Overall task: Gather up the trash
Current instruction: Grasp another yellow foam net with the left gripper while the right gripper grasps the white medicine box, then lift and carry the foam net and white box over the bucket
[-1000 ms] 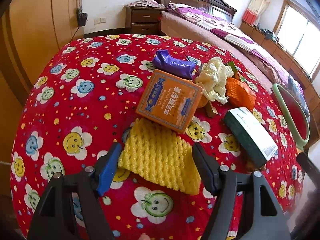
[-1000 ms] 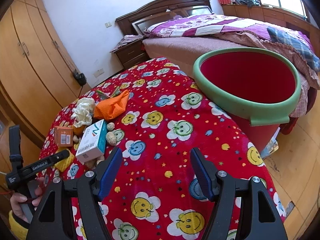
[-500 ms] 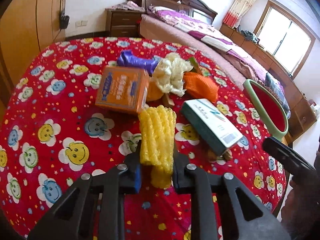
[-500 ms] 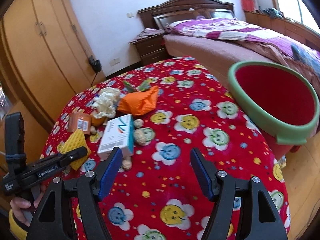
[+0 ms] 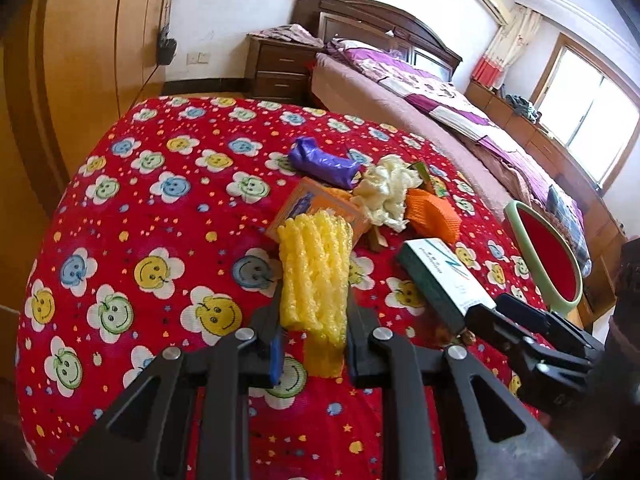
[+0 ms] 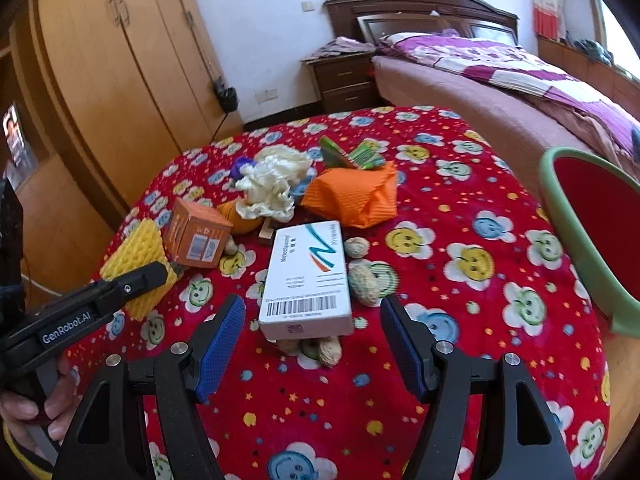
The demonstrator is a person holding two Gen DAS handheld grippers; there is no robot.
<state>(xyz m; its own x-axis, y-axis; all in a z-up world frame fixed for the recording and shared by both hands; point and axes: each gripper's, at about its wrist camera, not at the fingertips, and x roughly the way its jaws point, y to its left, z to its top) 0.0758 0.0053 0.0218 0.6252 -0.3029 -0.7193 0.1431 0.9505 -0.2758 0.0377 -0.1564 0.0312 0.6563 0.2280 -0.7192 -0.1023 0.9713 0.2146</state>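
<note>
White "GenRobot.AI" lettering point(image 6: 66, 326) on left gripper point(image 6: 132, 280)

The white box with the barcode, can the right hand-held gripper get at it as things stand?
Probably yes. The right hand-held gripper is open, and the white box lies just ahead between its fingers with nothing on top; only peanuts crowd its sides.

Left wrist view is looking along its fingers, close over the table's point(image 5: 120, 200) near edge, facing the bed point(image 5: 440, 96). Right wrist view is looking from the table's point(image 6: 460, 208) near edge toward the wardrobe point(image 6: 120, 60). Both are sharing the trash pile, white box point(image 5: 444, 276) point(image 6: 308, 276) and bin point(image 5: 516, 216) point(image 6: 560, 200).
</note>
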